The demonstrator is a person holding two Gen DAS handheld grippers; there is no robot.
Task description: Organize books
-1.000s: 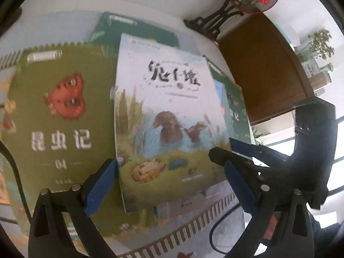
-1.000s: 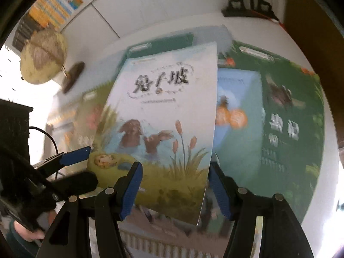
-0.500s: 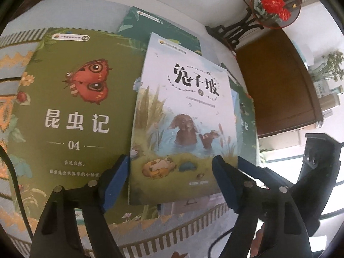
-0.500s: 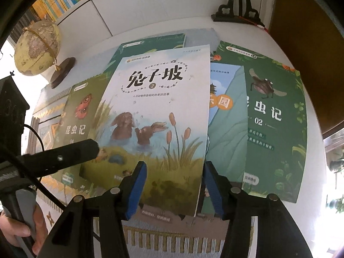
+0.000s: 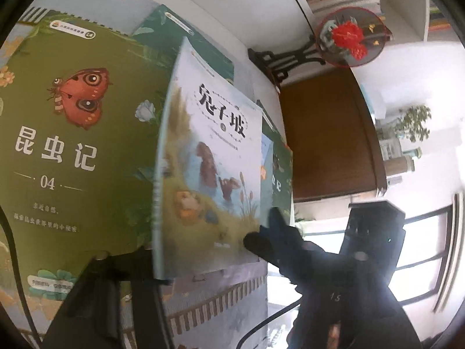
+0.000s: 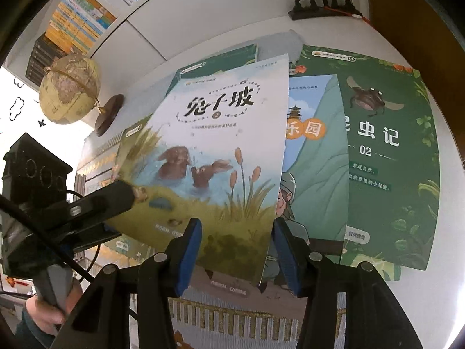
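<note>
The right tongs [image 6: 237,250] stand nearest, pointing down over the near edge of the rabbit book [image 6: 215,157]; the blue pads are moderately open, one over the cover and one just off its right edge, and I cannot see them pressing. The left tongs [image 6: 116,203] have just been closing and now grip the book's near left corner, one finger above the cover and one below. In the left wrist view this book [image 5: 209,160] is lifted on its spine side and tilted, its long axis running away from both tongs. It lies on top of the other books on the white worktop [image 6: 447,261]: the green book with the butterfly [image 5: 72,133] to the left, the blue book [image 6: 316,160] and the green book with the beetle [image 6: 389,157] to the right. I judge the left hand is the one that carries the lift.
</note>
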